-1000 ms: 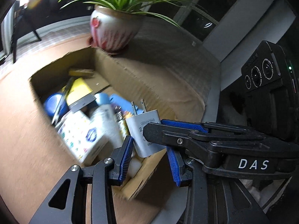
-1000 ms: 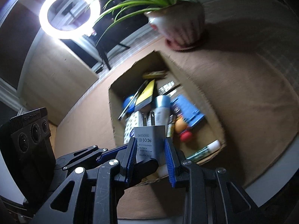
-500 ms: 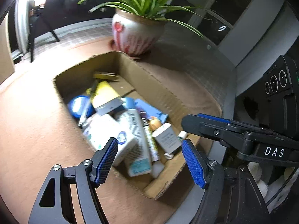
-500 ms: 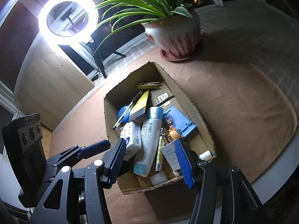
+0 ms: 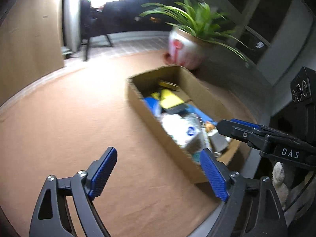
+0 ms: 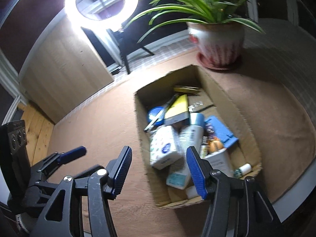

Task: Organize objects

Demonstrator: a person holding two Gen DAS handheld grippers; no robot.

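the left gripper (image 5: 158, 174) hangs with its blue-padded fingers spread wide and nothing between them, above the bare brown table (image 5: 79, 128) just beside the cardboard box (image 5: 150, 118). the right gripper (image 6: 159, 170) is likewise spread and holds nothing; its left finger sits over the table just outside the box's long wall, its right finger over the box's near end. the cardboard box (image 6: 227, 98) is an open oblong that lies near the table's rounded near edge, its long axis running from that edge away toward the potted plant (image 6: 219, 45), which stands just past the box's far end. inside, a white bottle with a blue cap (image 6: 187, 150) lies lengthwise, cap toward the far end. a white tissue pack (image 6: 164, 148) lies against the bottle's left side. a white charger block (image 6: 219, 162) rests by the near right corner, next to a blue tray (image 6: 221, 134). a yellow card (image 6: 177, 108) leans further back, beside a blue round lid (image 6: 155, 114). a lit ring light (image 6: 101, 0) stands beyond the table.
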